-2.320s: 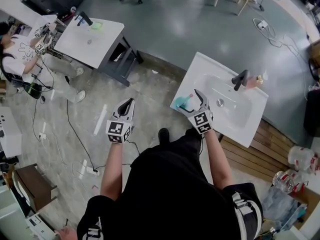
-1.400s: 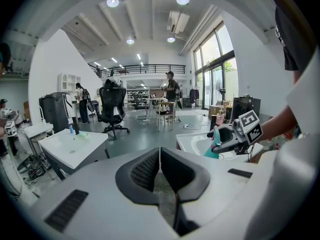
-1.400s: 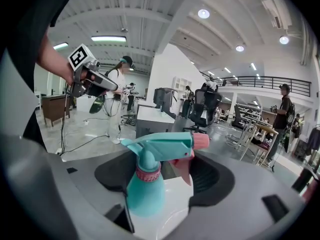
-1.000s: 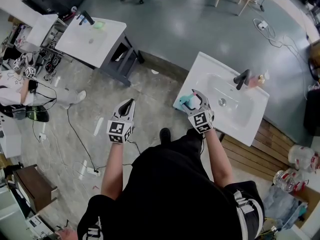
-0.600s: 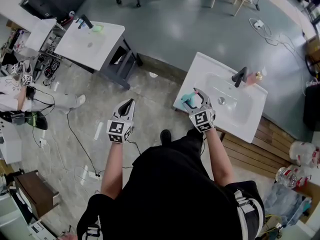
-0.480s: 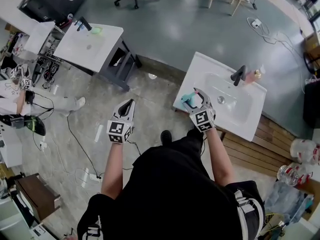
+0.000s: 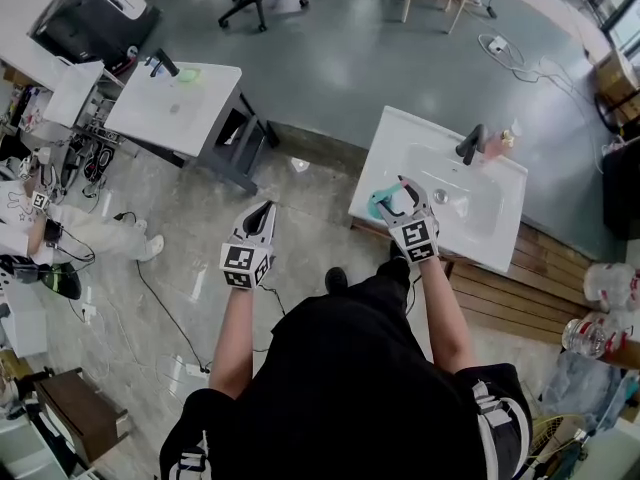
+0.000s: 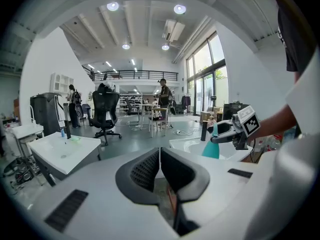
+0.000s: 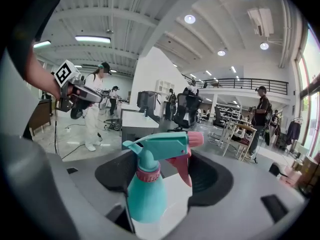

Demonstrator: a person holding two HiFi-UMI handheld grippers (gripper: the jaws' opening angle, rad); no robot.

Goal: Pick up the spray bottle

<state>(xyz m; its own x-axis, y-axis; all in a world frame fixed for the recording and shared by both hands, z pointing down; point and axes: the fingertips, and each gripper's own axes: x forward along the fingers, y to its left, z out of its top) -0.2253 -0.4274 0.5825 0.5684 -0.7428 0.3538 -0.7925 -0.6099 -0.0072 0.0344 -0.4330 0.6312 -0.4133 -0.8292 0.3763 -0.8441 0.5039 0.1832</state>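
Head view: my right gripper (image 7: 403, 200) has its jaws clamped on the spray bottle (image 7: 379, 205). It's at the near-left corner of the sink (image 7: 400, 128), just beside the left edge. Faucet (image 7: 470, 145) is far right, well apart. My left gripper (image 7: 260, 218) hangs over open floor (image 7: 310, 208) left of the sink.
Left gripper view: jaws closed together, nothing between them.
Right gripper view: bottle upright between the jaws, pink nozzle pointing right.

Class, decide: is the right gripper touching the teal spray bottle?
Touching. The right gripper view shows the right gripper with its jaws closed around the spray bottle, whose teal body sits pressed against one of the pads.
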